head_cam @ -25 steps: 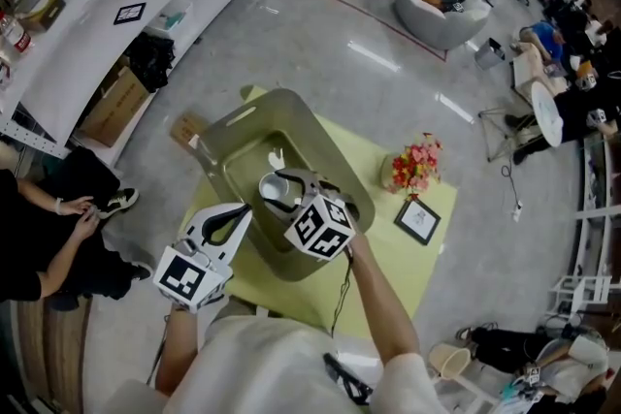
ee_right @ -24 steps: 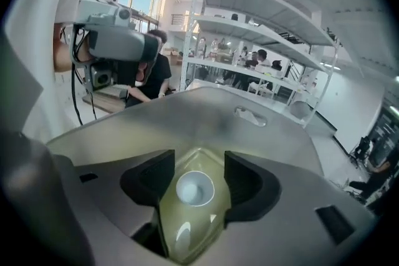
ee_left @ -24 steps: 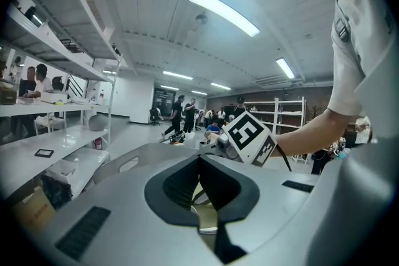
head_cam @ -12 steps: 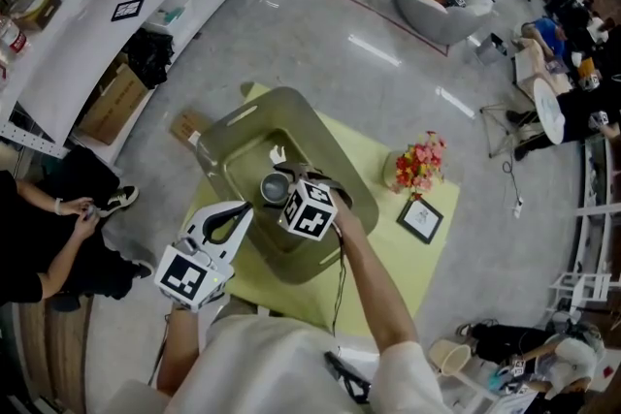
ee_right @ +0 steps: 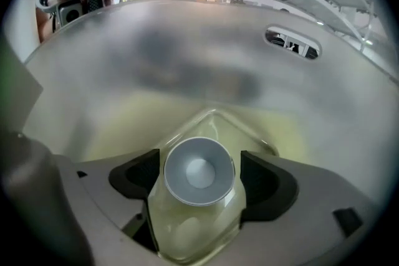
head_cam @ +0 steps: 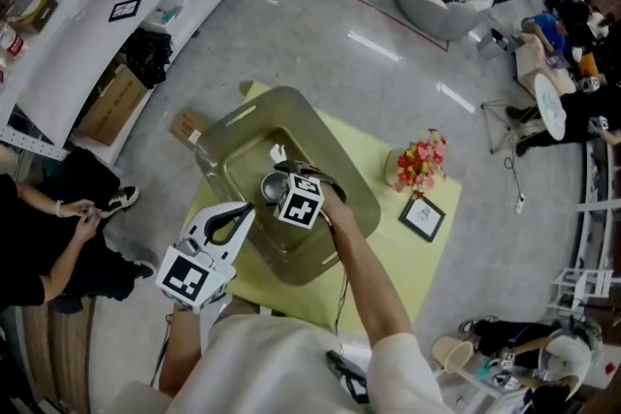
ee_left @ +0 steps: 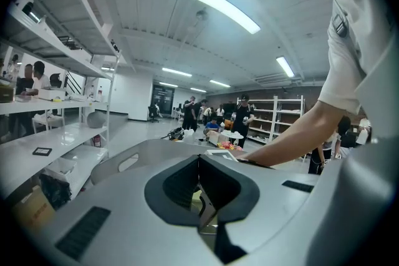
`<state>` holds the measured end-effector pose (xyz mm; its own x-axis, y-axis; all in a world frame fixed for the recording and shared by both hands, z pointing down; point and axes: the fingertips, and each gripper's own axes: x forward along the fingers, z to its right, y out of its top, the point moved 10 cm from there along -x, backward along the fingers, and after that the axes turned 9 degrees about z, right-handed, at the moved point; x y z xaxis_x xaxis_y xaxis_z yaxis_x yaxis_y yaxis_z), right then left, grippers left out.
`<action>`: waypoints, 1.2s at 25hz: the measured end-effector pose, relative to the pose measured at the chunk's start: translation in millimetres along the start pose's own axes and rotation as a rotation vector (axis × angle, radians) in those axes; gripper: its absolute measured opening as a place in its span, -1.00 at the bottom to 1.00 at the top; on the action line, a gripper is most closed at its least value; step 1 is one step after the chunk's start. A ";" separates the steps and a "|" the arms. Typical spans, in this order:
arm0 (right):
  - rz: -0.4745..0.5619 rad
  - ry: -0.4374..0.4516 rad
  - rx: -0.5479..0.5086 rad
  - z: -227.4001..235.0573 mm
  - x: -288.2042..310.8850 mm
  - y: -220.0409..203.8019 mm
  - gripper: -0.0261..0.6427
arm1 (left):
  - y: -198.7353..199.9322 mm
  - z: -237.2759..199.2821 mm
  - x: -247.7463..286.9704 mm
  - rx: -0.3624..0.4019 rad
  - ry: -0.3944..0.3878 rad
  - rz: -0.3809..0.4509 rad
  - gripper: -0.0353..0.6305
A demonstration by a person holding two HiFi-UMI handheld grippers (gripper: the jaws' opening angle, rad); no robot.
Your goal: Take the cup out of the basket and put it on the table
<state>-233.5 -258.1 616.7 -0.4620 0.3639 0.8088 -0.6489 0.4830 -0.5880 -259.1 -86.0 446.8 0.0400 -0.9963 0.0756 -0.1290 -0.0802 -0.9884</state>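
**Grey hall floor [head_cam: 388, 63], cloth-covered bench [head_cam: 388, 252]: cup [ee_right: 198, 170] flanked inside the basket [head_cam: 289, 102]**

Head view: olive-grey basket on the yellow-green cloth, slotted handles in its rim, set apart from a bunch of pink flowers [head_cam: 415, 165] and a small framed picture [head_cam: 419, 218] near the cloth's right edge. Upright on the basket's bottom, mouth up: pale grey cup. Reaching steeply down into the basket from the person's right arm: right gripper [head_cam: 275, 181], fingers [ee_right: 265, 180] spread wide and just lately opening, one dark pad on each side of the cup's rim, a narrow gap at either side in the right gripper view, no squeeze visible. Low beside the basket's near-left rim, contact with it not discernible: left gripper [head_cam: 240, 215], pointing roughly level, fingers [ee_left: 227, 187] pressed together at the tips, nothing pinched between them. Background of the left gripper view: white shelving along the left, ceiling strip lights, several people standing far off, the person's bare right forearm crossing above the basket
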 end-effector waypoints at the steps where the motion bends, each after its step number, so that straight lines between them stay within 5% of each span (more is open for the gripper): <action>1: -0.006 0.003 0.008 0.8 2.8 -3.0 0.24 | -0.3 0.4 0.2 -0.001 0.000 0.000 -0.87; 30: 0.027 -0.037 -0.021 -13.1 -37.0 17.2 0.17 | -2.4 9.3 -5.7 0.009 -0.006 -0.016 -0.86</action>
<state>-219.6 -252.8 576.5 -0.5015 0.3480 0.7921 -0.6231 0.4898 -0.6097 -249.8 -79.8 447.5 0.0482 -0.9947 0.0910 -0.1190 -0.0962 -0.9882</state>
